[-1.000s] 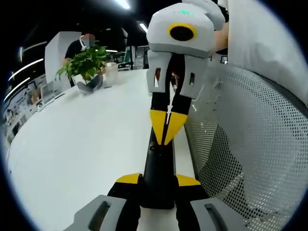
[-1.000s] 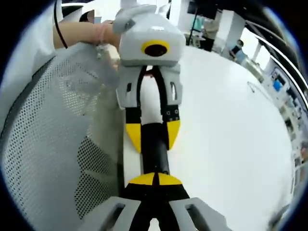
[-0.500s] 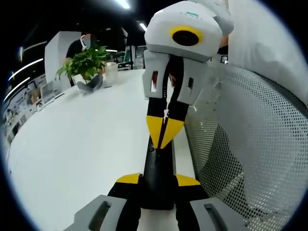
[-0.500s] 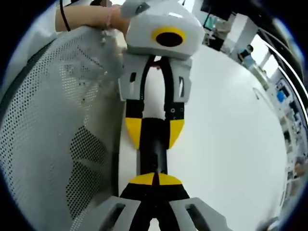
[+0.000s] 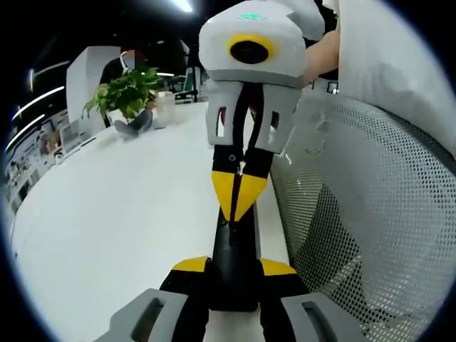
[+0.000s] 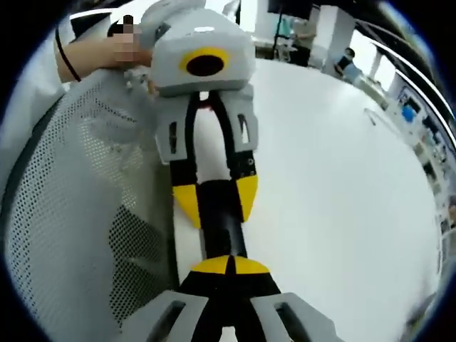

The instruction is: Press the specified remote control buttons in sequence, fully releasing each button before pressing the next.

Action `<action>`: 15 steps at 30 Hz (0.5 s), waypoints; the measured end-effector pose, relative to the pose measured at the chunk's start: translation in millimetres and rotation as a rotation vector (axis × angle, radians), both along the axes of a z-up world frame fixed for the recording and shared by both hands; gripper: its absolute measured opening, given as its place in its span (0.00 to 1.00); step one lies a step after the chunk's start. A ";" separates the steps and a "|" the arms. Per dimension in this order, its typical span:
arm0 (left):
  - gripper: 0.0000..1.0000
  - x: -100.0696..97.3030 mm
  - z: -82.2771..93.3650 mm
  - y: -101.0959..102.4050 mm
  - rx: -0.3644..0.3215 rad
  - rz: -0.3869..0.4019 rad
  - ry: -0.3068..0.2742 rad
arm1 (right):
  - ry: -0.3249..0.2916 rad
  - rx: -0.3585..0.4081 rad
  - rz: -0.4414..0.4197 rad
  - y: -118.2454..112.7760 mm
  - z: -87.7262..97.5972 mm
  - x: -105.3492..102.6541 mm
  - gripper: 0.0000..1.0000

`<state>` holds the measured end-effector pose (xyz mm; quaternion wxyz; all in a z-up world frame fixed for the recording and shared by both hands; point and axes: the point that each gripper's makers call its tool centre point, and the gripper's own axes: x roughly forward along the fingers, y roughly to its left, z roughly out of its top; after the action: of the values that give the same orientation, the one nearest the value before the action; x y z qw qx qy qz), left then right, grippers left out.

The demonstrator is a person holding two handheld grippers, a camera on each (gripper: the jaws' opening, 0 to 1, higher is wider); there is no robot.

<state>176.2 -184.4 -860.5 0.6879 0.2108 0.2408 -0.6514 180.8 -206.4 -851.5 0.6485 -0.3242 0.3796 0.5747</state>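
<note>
1. My left gripper (image 5: pixel 233 267) clamps the near end of the black remote (image 5: pixel 234 246) at the table (image 5: pixel 107 214) edge.
2. My right gripper (image 6: pixel 229 265), jaws closed together, presses its tips on the remote's top.

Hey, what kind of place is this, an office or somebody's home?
Probably an office. A long white table carries a potted plant, strip ceiling lights run overhead, and a mesh chair back stands beside the table.
</note>
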 end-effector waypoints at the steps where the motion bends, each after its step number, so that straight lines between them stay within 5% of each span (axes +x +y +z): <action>1: 0.25 0.1 -0.1 0.0 0.000 0.001 0.000 | -0.012 0.017 -0.039 1.5 3.7 6.2 0.00; 7: 0.25 0.2 -0.4 0.0 -0.001 -0.001 0.000 | 0.037 -0.045 -0.002 -0.2 -6.6 4.9 0.00; 8: 0.25 0.2 -0.3 -0.1 -0.001 -0.001 0.000 | 0.009 -0.003 -0.007 6.3 -3.2 10.4 0.00; 15: 0.25 0.3 -0.3 -0.3 0.000 -0.004 0.000 | 0.122 -0.079 -0.029 1.4 -5.2 8.0 0.00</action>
<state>176.5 -184.7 -860.8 0.6867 0.2113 0.2404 -0.6527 188.8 -205.0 -856.7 0.6192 -0.3081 0.4455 0.5685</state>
